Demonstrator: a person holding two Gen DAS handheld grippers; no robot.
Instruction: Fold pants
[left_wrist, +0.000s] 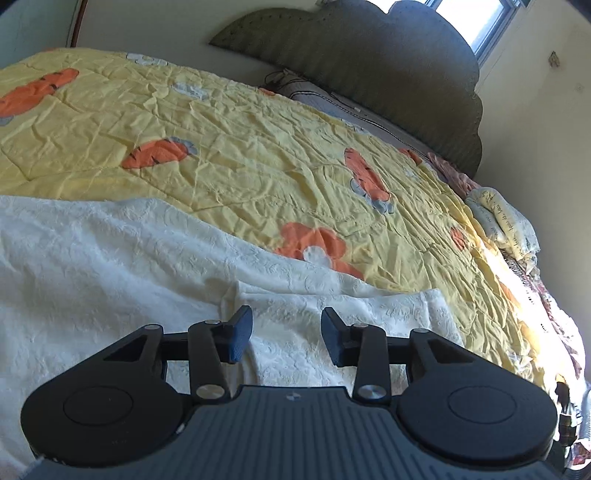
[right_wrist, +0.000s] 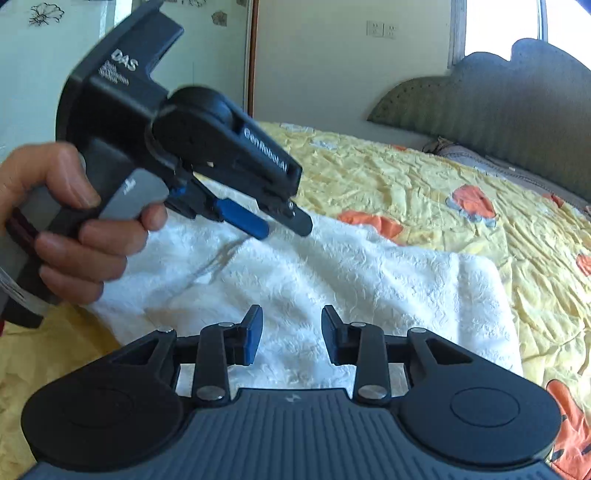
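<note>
Just ahead of and below both grippers, the white pants (right_wrist: 332, 273) stretch crosswise over the yellow quilt (right_wrist: 443, 177), left gripper (left_wrist: 286, 341) and right gripper (right_wrist: 291, 339) both part-open, holding nothing.

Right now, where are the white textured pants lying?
The white textured pants lie spread on the yellow carrot-print quilt at the near edge of the bed, directly under both tools in both wrist views, far from the dark green headboard.
</note>
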